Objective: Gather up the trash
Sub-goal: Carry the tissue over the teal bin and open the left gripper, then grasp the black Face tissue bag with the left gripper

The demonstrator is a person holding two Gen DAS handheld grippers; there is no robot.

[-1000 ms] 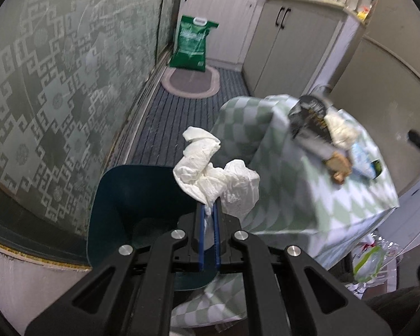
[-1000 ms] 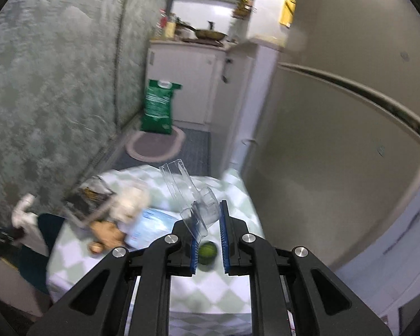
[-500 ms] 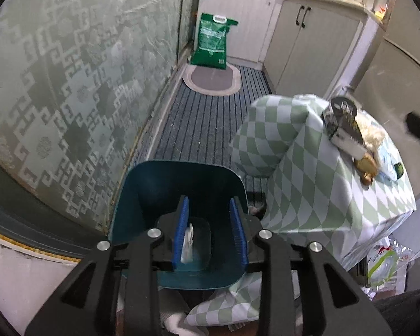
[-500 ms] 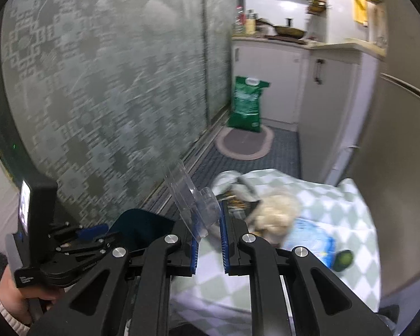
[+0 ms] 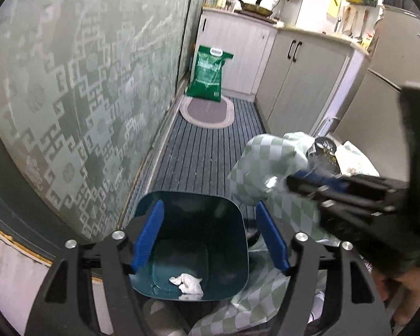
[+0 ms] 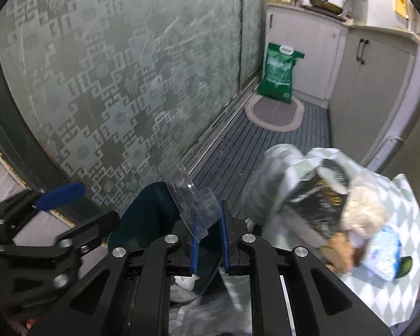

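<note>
No brand or label can be read with certainty. White print is seen on the green bag (image 5: 208,74) stood against the far cabinets, and yellow lettering on the black wrapper (image 6: 320,204) on the bench (image 6: 400,254), but both are too small or blurred to make out. A white-and-blue packet (image 6: 385,254) w/ blue marks is likewise unreadable.

The left gripper (image 5: 210,233) is held above the teal bin (image 5: 232,215). Its blue fingers (image 5: 149,233) have just been opening and are now spread wide — nothing is between them. A crumpled white tissue (image 5: 187,281) is seen lying on the bin's floor, toward the near side.

The right gripper (image 6: 208,240) is held over the bin's rim, beside the bench edge. Its fingers are nearly closed, and a clear plastic blister pack (image 6: 191,198) is clamped between them; the pack sticks up and tilts left. In the left wrist view this gripper is seen at the right, blurred, w/ a hand below it.

On the green-and-white checked cloth of the bench, more trash is left: the black wrapper, a fluffy off-white wad (image 6: 364,210), a brownish scrap (image 6: 338,252), the packet and a dark green round item (image 6: 404,264) at the edge.

Around — a patterned frosted glass partition (image 5: 70,98) along the left, striped grey floor matting, an oval mat (image 5: 207,110) before the green bag, pale cabinets (image 5: 302,78) w/ black handles, a pan and bottles on the far counter. The draped cloth corner hangs just beside the bin.
</note>
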